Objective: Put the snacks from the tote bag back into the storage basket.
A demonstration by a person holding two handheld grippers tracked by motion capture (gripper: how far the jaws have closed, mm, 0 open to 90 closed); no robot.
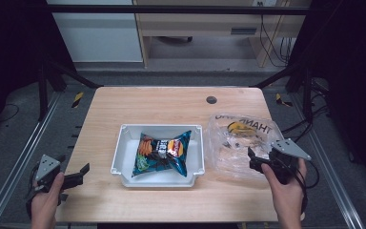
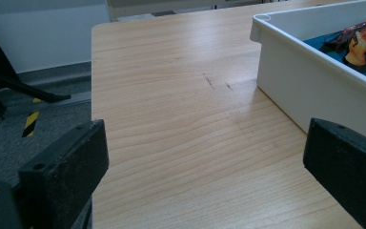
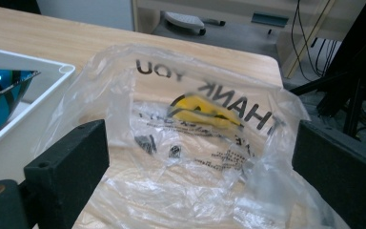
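My table [image 1: 124, 102] is pale wood with rounded corners and a dark round cable hole [image 1: 211, 100] near its far edge. Grey floor [image 1: 24, 119] lies around it, marked by yellow-black hazard tape [image 1: 77, 99]. Beyond stands a light wooden desk [image 1: 195, 24] beside a white panel [image 1: 95, 33]; cables [image 1: 276, 43] hang at right.

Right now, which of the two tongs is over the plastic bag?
The right tongs, open at the near edge of the clear plastic bag. The left tongs are open over bare table, left of the white tray.
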